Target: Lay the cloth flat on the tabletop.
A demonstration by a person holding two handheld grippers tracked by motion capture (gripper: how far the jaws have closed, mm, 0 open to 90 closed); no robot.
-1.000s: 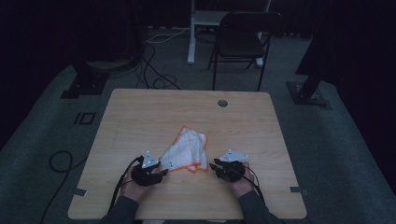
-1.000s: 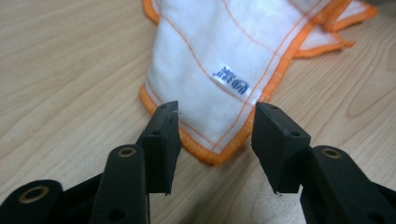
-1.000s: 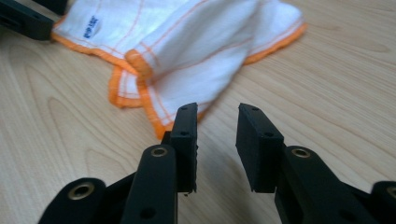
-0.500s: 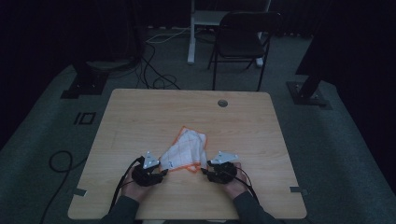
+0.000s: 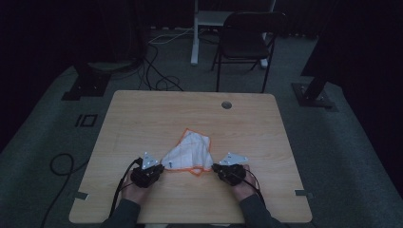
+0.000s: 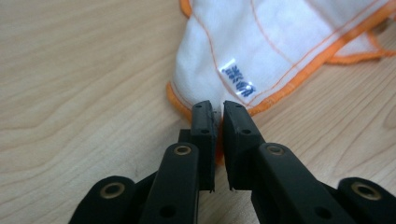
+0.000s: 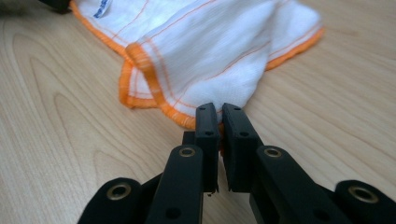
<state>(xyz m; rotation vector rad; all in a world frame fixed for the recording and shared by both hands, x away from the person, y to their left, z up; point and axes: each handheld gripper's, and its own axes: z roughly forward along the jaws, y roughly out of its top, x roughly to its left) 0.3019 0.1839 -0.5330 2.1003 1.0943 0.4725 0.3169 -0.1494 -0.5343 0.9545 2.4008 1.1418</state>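
A white cloth with an orange hem [image 5: 190, 153] lies crumpled on the wooden table [image 5: 142, 118], near the front edge. In the left gripper view the cloth [image 6: 271, 51] shows a small printed label, and my left gripper [image 6: 216, 109] has just closed its jaws on the cloth's near left corner. My right gripper [image 7: 218, 112] has likewise just closed, pinching the near right corner of the cloth [image 7: 210, 51]. From above, the left gripper [image 5: 159, 167] and the right gripper [image 5: 215, 167] sit at the two front corners, each in a hand.
A round cable hole [image 5: 226, 104] sits near the table's far edge. Behind the table stand a dark chair [image 5: 247, 42] and a white post [image 5: 196, 33]; cables [image 5: 157, 80] trail over the grey floor. Bare tabletop lies beyond the cloth and to both sides.
The right gripper moved leftward to the cloth's right corner and shut on it. The left gripper stayed put and shut on the left corner. The cloth barely shifted.
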